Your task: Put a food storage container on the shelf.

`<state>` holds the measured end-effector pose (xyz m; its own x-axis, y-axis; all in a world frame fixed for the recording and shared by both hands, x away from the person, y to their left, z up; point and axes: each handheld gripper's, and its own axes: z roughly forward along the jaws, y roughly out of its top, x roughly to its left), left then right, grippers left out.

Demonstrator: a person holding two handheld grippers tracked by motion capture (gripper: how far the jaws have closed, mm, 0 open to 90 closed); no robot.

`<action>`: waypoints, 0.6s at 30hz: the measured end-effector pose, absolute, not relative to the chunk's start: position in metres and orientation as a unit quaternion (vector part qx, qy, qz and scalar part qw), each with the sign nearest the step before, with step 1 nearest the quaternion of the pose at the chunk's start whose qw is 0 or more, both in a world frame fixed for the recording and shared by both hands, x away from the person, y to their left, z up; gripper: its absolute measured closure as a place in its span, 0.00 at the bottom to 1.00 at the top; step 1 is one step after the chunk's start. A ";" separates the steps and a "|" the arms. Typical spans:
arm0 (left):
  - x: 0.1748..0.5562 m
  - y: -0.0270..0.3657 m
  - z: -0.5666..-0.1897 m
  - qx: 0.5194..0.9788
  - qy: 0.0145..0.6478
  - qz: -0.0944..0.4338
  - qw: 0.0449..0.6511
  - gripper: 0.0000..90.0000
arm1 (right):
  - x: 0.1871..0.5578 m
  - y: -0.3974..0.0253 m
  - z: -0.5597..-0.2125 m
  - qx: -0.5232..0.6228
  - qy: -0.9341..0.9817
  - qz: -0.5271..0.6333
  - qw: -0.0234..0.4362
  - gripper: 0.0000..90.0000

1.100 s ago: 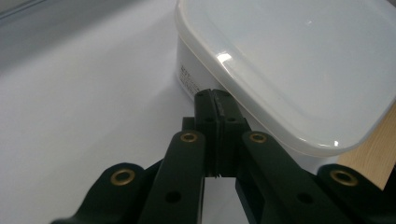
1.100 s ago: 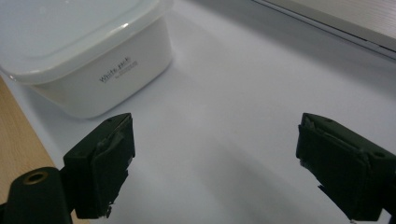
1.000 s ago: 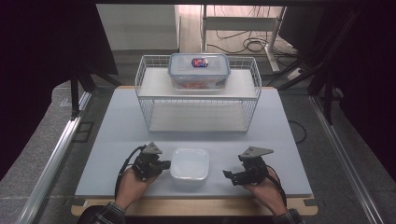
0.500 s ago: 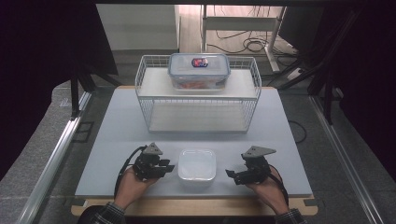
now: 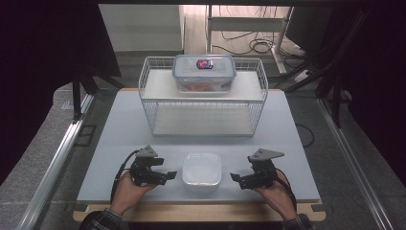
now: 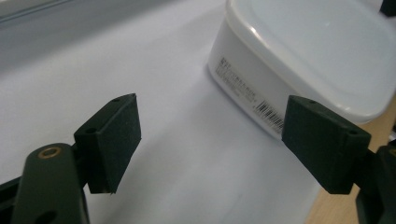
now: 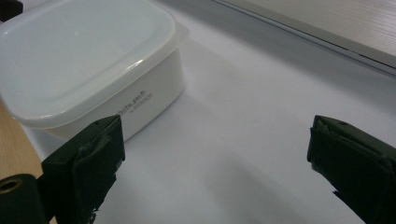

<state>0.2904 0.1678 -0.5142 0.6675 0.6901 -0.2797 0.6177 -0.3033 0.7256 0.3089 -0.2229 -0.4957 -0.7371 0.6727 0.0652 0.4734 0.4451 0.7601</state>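
Observation:
A white lidded container [image 5: 202, 170] sits on the grey table top [image 5: 119, 134] near the front edge, between my two grippers. My left gripper [image 5: 170, 176] is just left of it, open, with nothing between its pads. In the left gripper view [image 6: 210, 135] the container [image 6: 303, 56] lies ahead to the upper right, its barcode label facing me. My right gripper [image 5: 235, 178] is open just right of the container and apart from it. Seen from the right gripper [image 7: 215, 140], the container [image 7: 88, 60] is at the upper left.
A white wire rack [image 5: 203, 108] stands at the back middle of the table. On its upper shelf sits a clear lidded box [image 5: 204, 72] with a blue-grey rim. A wooden strip [image 5: 201, 213] runs along the table's front edge. Bare table lies between the rack and the container.
The white container sits slightly further right than a second ago. My left gripper followed it, then eased back a little. The right gripper has hardly moved.

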 end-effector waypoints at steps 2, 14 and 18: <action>0.290 0.168 -0.513 0.805 0.403 0.050 0.432 0.21 | 0.308 -0.220 -0.494 0.338 0.843 0.401 0.119 0.05; 0.293 0.163 -0.499 0.805 0.385 0.027 0.450 0.16 | 0.304 -0.203 -0.480 0.325 0.845 0.416 0.085 0.04; 0.292 0.153 -0.491 0.811 0.369 0.029 0.452 0.10 | 0.305 -0.199 -0.475 0.324 0.842 0.425 0.077 0.08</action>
